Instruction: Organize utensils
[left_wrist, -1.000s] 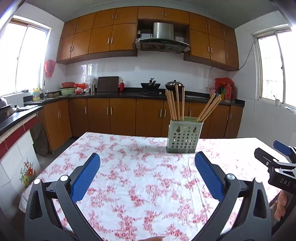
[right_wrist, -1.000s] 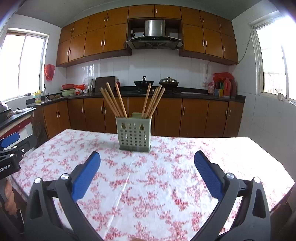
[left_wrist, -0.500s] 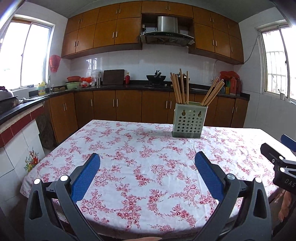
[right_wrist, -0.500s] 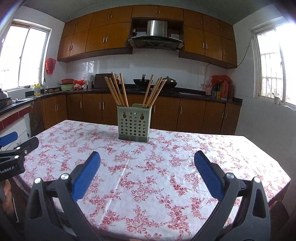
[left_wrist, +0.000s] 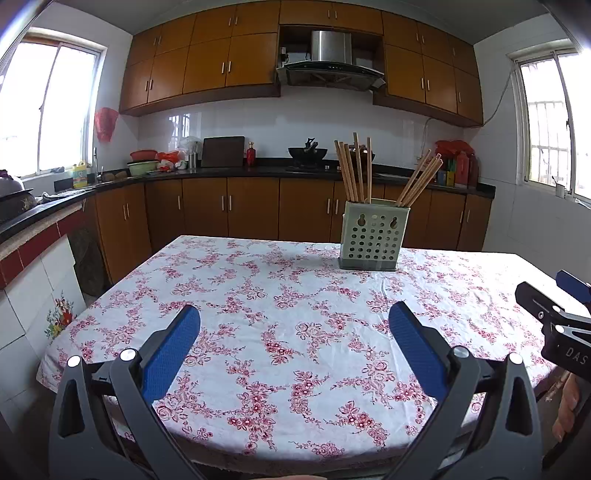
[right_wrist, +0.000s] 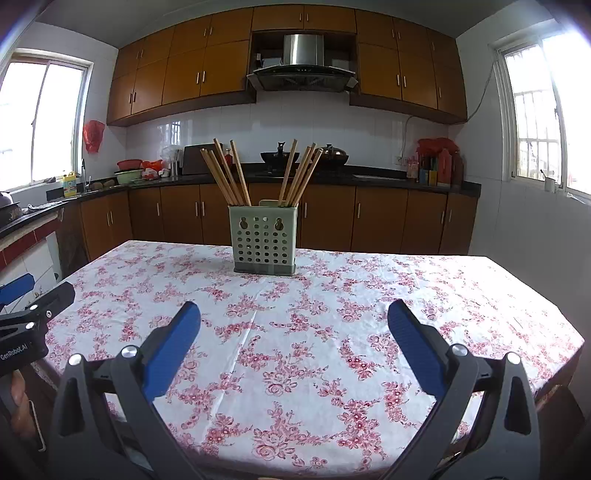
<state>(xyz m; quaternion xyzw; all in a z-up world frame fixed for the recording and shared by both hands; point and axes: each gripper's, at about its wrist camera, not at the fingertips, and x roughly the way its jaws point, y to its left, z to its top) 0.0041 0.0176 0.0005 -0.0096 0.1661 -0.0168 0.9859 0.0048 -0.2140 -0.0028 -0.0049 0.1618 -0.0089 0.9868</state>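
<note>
Left gripper (left_wrist: 294, 334) and right gripper (right_wrist: 293, 330): fingers spread, empty, over the table's near edge. Chopsticks (right_wrist: 258, 173) upright in holder (right_wrist: 264, 242) toward the far edge. Risk: a careless reach tips the light holder.

left wrist: near table edge, faces utensil holder (left_wrist: 373, 238) from its left | right wrist: same edge, faces holder head-on | shared: holder, table (right_wrist: 461, 295), counters
</note>
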